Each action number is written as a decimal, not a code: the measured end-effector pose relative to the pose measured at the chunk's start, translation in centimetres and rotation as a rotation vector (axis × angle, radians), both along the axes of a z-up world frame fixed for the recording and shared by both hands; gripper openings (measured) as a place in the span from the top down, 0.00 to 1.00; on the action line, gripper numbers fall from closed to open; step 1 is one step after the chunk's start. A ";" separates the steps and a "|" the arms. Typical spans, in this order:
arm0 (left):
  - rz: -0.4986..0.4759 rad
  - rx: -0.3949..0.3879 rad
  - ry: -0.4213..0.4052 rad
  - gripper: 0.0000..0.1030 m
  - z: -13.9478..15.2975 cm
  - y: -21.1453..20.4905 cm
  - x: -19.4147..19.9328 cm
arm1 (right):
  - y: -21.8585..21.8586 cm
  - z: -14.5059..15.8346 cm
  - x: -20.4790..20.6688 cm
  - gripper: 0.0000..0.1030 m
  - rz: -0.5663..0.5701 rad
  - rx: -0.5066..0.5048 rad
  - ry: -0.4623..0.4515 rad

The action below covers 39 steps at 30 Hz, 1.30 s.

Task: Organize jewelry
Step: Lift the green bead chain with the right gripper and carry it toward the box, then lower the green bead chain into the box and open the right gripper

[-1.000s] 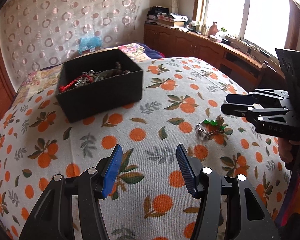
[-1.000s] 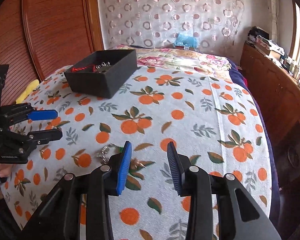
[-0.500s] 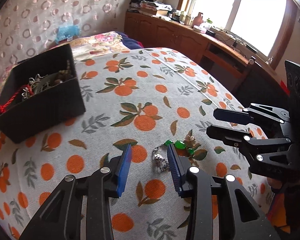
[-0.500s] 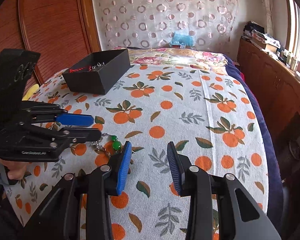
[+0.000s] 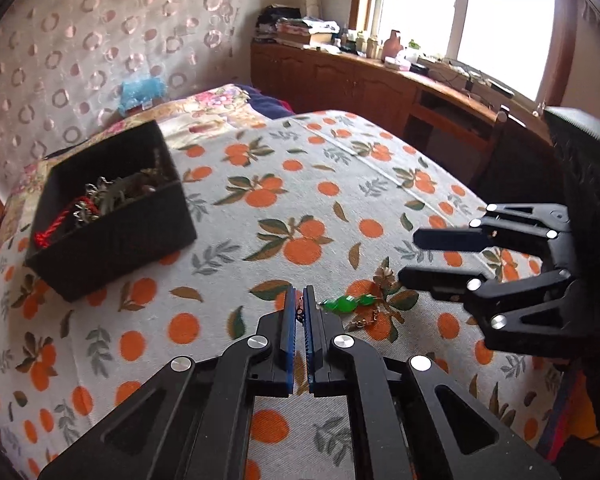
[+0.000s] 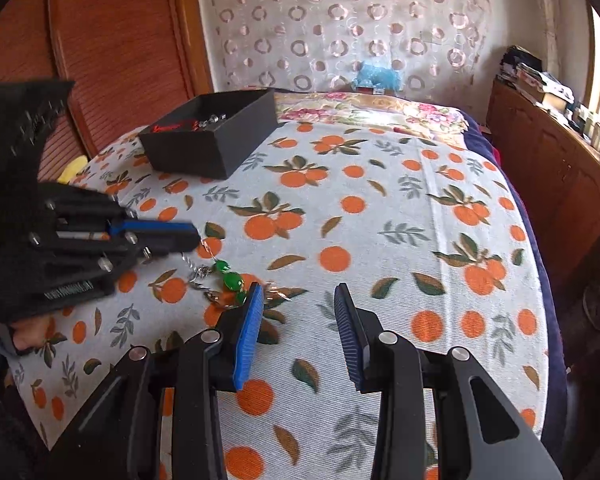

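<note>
Green-beaded silver chain point(image 5: 346, 303) now pinched at one end by the left tool point(image 5: 299, 294), well apart from the open black cardboard box point(image 5: 112, 240) and nearer the camera than it. Stood wide a second ago with nothing between the blue pads; shut tight now on a link of the chain (a thin hold, right at the pad tips). Looks like the pickup made, with the carry over to the box the likely next step. Most of the chain not yet lifted, lying on the orange-print bedspread point(image 5: 340, 208). Right tool point(image 6: 298, 300) partly open and empty, just beside the beads on the side away from the box, no different from a second ago.

From the left wrist: chain seen running up between the closed pads, plus the inside of the box, a tangle of metal pieces and a red cord point(image 5: 56, 228). From the right wrist: left tool in profile, chain hanging slack from its tip down to the beads, so the gripped end just clear of the bedspread (hidden from the other view).
</note>
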State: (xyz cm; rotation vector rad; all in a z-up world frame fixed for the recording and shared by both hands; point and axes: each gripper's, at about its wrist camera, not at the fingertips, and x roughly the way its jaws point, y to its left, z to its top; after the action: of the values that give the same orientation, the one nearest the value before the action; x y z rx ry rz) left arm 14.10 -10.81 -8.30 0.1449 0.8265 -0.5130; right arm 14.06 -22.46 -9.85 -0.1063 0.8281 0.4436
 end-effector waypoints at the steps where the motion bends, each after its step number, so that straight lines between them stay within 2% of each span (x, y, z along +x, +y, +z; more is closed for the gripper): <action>1: 0.006 -0.002 -0.010 0.97 0.3 0.4 -0.1 | 0.5 -0.1 0.0 0.62 0.012 -0.010 0.000; 8: 0.046 -0.028 -0.060 0.97 2.2 2.7 -0.7 | 2.9 -0.7 0.5 0.62 0.056 -0.102 -0.003; 10: 0.056 -0.042 -0.075 0.97 2.9 3.4 -0.8 | 3.1 -0.9 0.7 0.81 0.064 -0.111 0.005; 13: 0.065 -0.050 -0.097 0.97 3.8 4.1 -0.8 | 2.9 -1.0 1.0 0.83 0.063 -0.102 0.014; 19: 0.091 -0.075 -0.144 0.97 6.2 5.5 0.0 | 2.5 0.0 1.7 0.83 0.059 -0.059 0.002; 23: 0.117 -0.064 -0.179 0.97 7.5 6.5 1.1 | 3.0 1.0 2.6 0.83 0.078 -0.036 -0.021; 39: 0.219 -0.035 -0.236 0.97 9.9 10.3 7.1 | 8.7 5.4 9.2 0.83 0.177 0.012 -0.106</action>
State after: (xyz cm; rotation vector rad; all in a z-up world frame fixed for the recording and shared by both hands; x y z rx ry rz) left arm 21.22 -0.55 1.58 0.0796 0.5942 -0.2965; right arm 23.25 -13.77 -4.44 -0.1915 0.7141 0.6047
